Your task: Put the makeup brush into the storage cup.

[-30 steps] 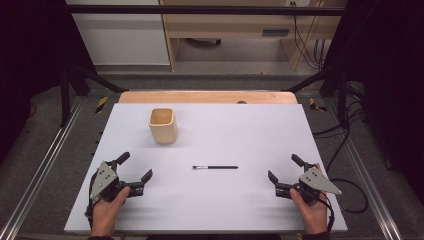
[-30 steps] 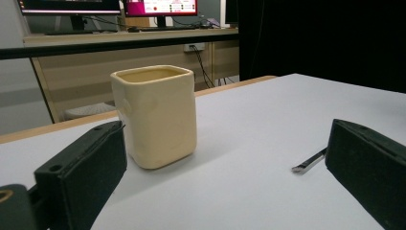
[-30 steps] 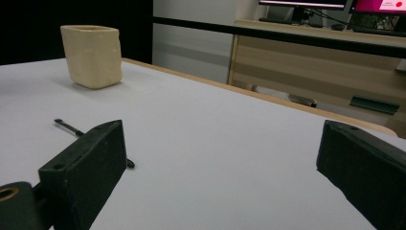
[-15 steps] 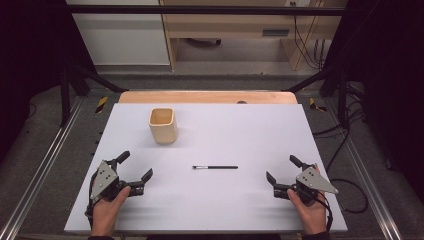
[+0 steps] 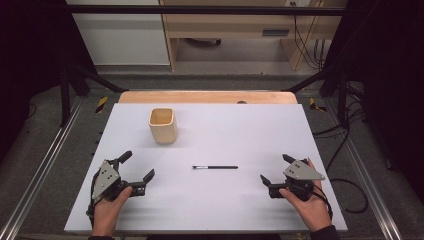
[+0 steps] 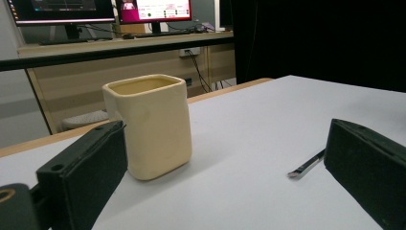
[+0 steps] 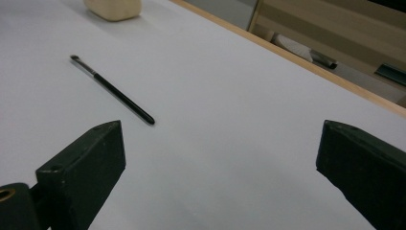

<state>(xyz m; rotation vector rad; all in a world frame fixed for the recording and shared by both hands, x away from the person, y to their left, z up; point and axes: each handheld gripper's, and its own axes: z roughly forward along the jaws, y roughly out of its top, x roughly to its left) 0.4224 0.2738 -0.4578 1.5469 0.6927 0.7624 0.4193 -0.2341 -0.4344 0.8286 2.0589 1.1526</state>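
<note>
Left gripper (image 5: 136, 166) and right gripper (image 5: 274, 168) are held jaws apart, empty, on the matte white bench (image 5: 240, 130). Thin black brush (image 5: 215, 167) lies flat between them; metal ferrule seen in left gripper view. Cream rounded-square cup (image 5: 162, 125) stands upright farther back.

This is a lab or recording room. The white bench (image 5: 220, 210) stands inside a black metal frame (image 5: 200, 9), dark curtains hang at both sides, cables (image 5: 300, 45) run on the floor, and monitors (image 6: 100, 9) stand on a desk behind.
</note>
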